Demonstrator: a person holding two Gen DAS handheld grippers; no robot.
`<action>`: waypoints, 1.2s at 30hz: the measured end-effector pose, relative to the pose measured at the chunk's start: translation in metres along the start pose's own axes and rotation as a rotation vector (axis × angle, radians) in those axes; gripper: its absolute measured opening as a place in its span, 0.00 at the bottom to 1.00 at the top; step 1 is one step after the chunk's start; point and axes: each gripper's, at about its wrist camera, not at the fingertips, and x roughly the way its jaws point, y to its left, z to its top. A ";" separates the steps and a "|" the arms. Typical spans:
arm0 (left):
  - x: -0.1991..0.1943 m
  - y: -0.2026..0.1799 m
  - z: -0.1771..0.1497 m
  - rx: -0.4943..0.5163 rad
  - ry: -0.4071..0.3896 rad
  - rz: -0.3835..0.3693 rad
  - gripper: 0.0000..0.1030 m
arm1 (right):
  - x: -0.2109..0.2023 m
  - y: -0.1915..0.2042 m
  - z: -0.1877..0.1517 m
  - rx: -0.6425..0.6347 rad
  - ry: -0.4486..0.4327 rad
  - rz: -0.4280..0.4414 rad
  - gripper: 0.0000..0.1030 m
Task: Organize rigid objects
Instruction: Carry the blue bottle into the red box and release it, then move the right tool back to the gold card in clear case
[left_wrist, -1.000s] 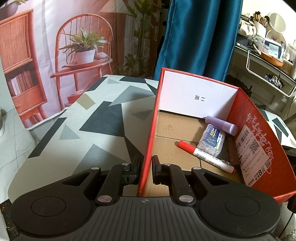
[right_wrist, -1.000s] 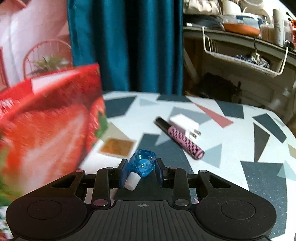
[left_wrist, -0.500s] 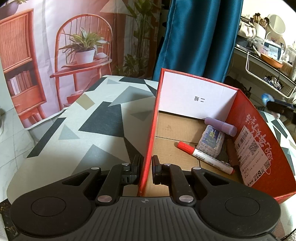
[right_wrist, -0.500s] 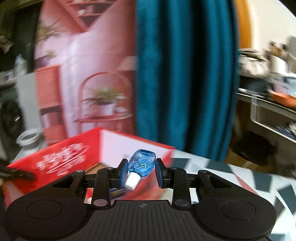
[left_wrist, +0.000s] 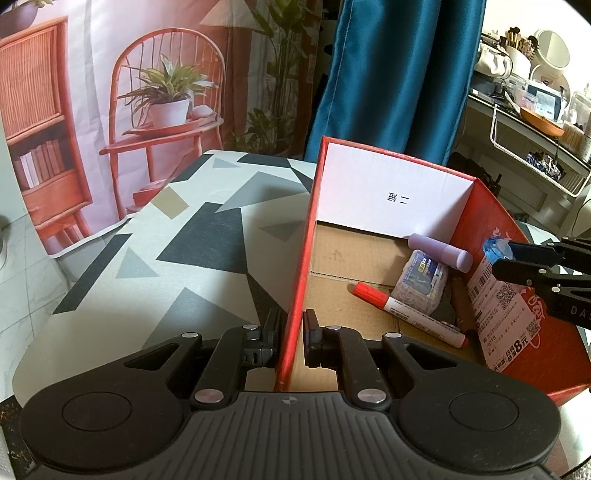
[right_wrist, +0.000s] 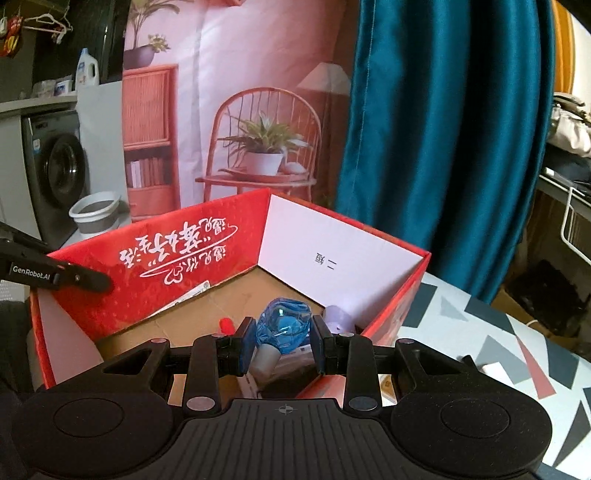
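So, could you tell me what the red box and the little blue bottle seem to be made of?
Red box: corrugated cardboard, judging by the raw brown floor with flap seams; the walls are printed glossy red and white.
Blue bottle: probably clear tinted plastic, since light passes through it and its facets shine; the pale cap looks like matte, opaque plastic.

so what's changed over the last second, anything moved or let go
The right gripper carried the blue bottle up from the table and leftward; it now hangs over the red box, above its open top and not yet released. Nothing was let go. The left gripper stayed clamped on the box's wall, and the red marker, purple tube and packet inside lie as before.
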 end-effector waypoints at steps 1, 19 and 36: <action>0.000 0.000 0.000 0.000 0.000 0.000 0.12 | 0.000 0.000 0.000 0.002 0.000 0.000 0.28; 0.000 0.000 0.000 -0.002 0.000 -0.001 0.12 | -0.021 -0.019 0.005 0.055 -0.162 -0.030 0.99; 0.000 0.000 0.000 -0.002 0.001 0.000 0.13 | -0.022 -0.084 -0.027 0.288 -0.189 -0.182 1.00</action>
